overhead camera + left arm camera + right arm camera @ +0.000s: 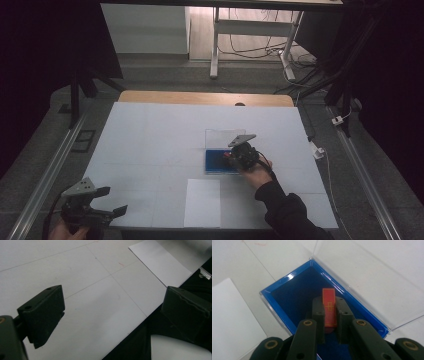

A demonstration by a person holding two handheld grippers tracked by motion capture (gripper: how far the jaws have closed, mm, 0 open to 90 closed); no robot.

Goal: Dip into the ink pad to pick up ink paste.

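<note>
Clamping a small red block [329, 307] with a gold line pattern but no readable writing, the right gripper [329, 315] holds it over the blue-lined box [287, 290], just right of the counter's [150, 140] centre; at seven o'clock, the left gripper [110, 315] hangs released, jaws wide apart.

On the table [150, 135], the box [212, 167] lies right of centre, its open lid [220, 136] behind it. A card [329, 307] sits over the box's inside, between the right gripper's [329, 315] jaws. A sheet [202, 202] lies before the box, near the front edge. The left gripper [107, 200] sits at the front left corner.
</note>
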